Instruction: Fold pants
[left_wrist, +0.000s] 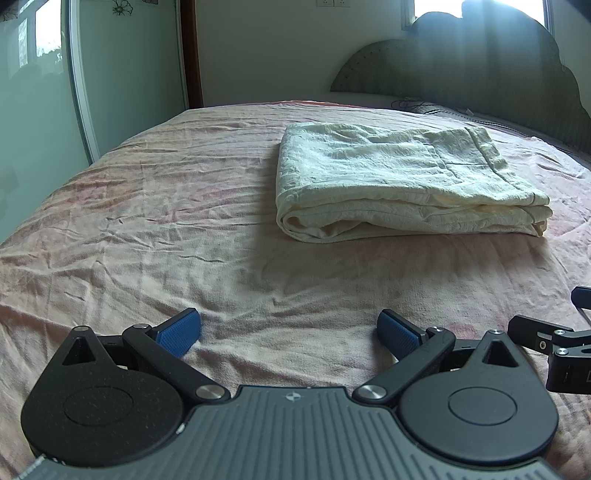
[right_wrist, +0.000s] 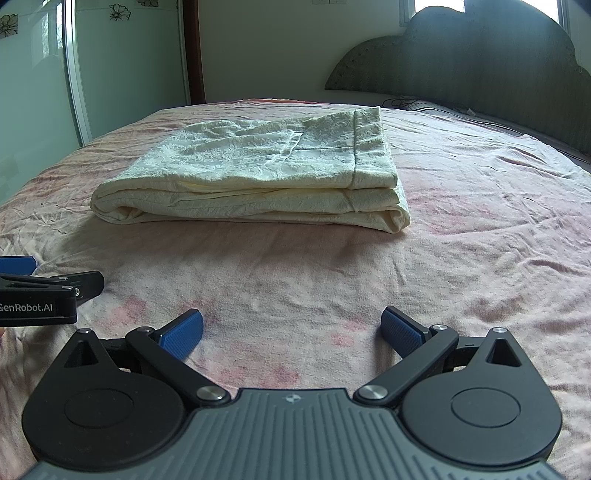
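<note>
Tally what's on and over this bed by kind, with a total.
Folded cream pants: 1
Grippers: 2, left gripper and right gripper, both open
Pink bedspread: 1
Total: 4

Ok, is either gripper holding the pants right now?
No, the folded pants lie alone on the bed, and both the left gripper and right gripper are open and empty.

Cream embossed pants (right_wrist: 258, 177) on faded pink sheet (right_wrist: 461, 240), blue-padded tongs (right_wrist: 291, 334)
</note>
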